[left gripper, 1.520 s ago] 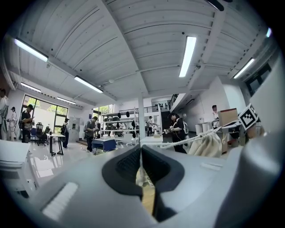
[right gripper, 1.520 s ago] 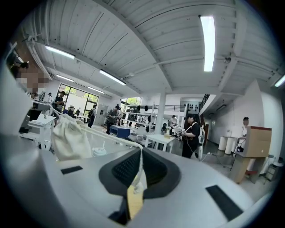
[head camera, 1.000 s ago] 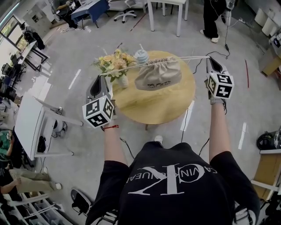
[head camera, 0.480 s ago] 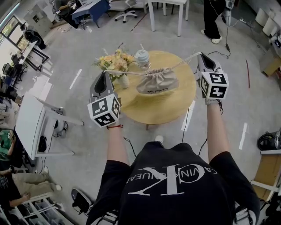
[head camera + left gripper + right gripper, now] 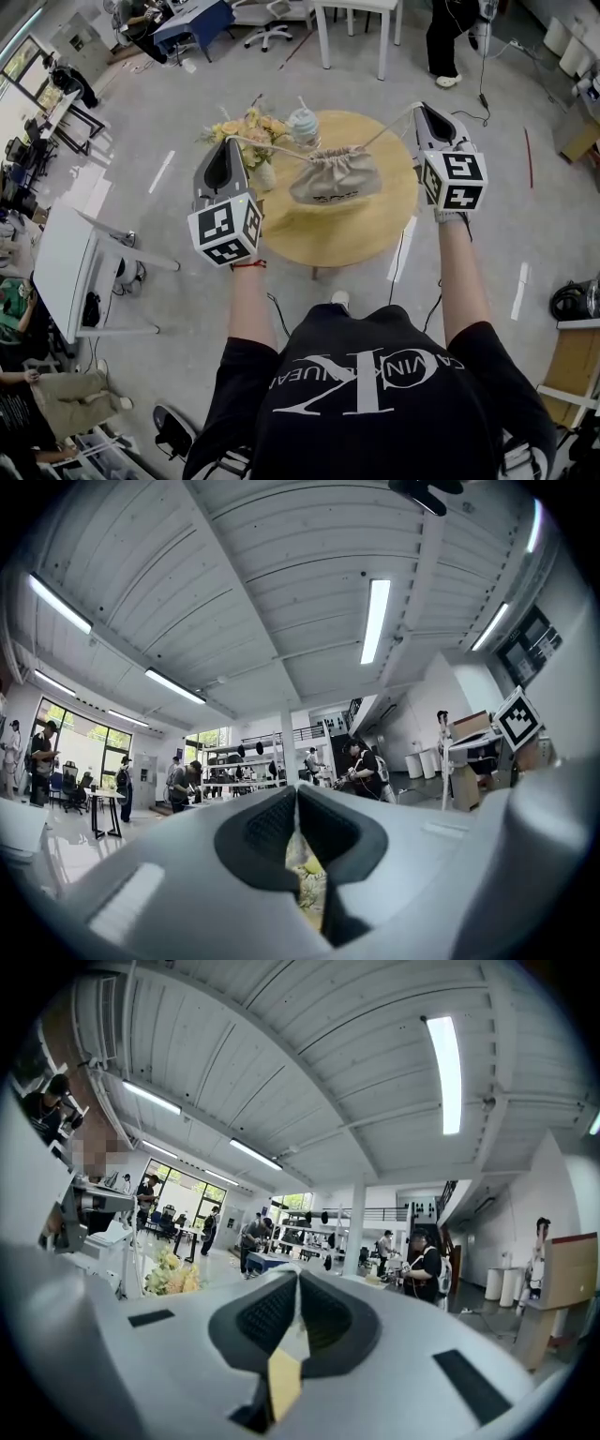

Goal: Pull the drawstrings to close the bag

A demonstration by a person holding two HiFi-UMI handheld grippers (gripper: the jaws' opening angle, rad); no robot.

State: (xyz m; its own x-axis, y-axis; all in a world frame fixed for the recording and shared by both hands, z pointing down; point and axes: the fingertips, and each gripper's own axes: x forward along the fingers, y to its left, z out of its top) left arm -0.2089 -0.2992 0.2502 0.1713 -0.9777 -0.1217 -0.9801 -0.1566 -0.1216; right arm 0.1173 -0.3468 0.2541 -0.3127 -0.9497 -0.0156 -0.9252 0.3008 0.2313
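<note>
seen from above, a person is holding a two-jaw tool in each hand over a round wooden table (image 5: 375, 239). a small beige cloth bag (image 5: 336, 176) is sitting or hanging above the middle of the table, just right of a vase of flowers (image 5: 246, 133) and in front of a lidded cup (image 5: 303, 120); whether it is touching the wood cannot be told.

the left gripper (image 5: 230, 143) is pinched closed on the left drawstring (image 5: 272, 147). the right gripper (image 5: 419, 108) is pinched closed on the right drawstring (image 5: 386, 128), which is showing as a pale strip between the pads in the right gripper view. each cord is running up and outward from the bag's mouth, so the opposing pulls are cinching the opening, which is looking gathered into tight folds and likely nearly shut.

compared with a second ago, both grippers are now sitting higher and closer together. the cords, then one almost straight line across the bag's top, are now forming a shallow v. the bag is looking more bunched at its mouth.
</note>
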